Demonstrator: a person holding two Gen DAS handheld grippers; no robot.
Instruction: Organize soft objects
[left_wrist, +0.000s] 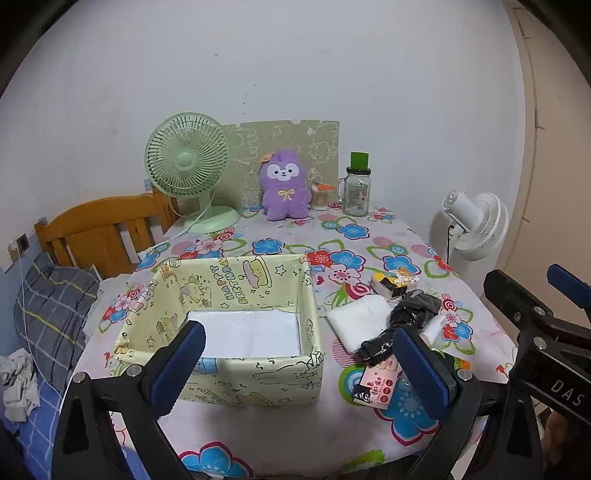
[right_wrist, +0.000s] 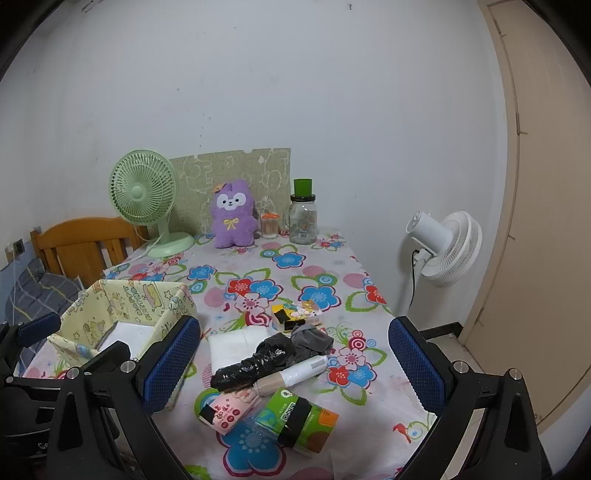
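Observation:
A yellow fabric storage box stands on the flowered table, with a white folded pad inside. Right of it lies a pile: a white folded pad, a black plastic bundle, a grey cloth, a white roll, a pink tissue pack, a green tissue pack and a yellow-black packet. My left gripper is open, empty, over the box's near wall. My right gripper is open, empty, above the pile.
At the table's far end stand a green desk fan, a purple plush toy, a glass jar with green lid and a small cotton-swab jar. A white floor fan stands right; a bed with wooden headboard left.

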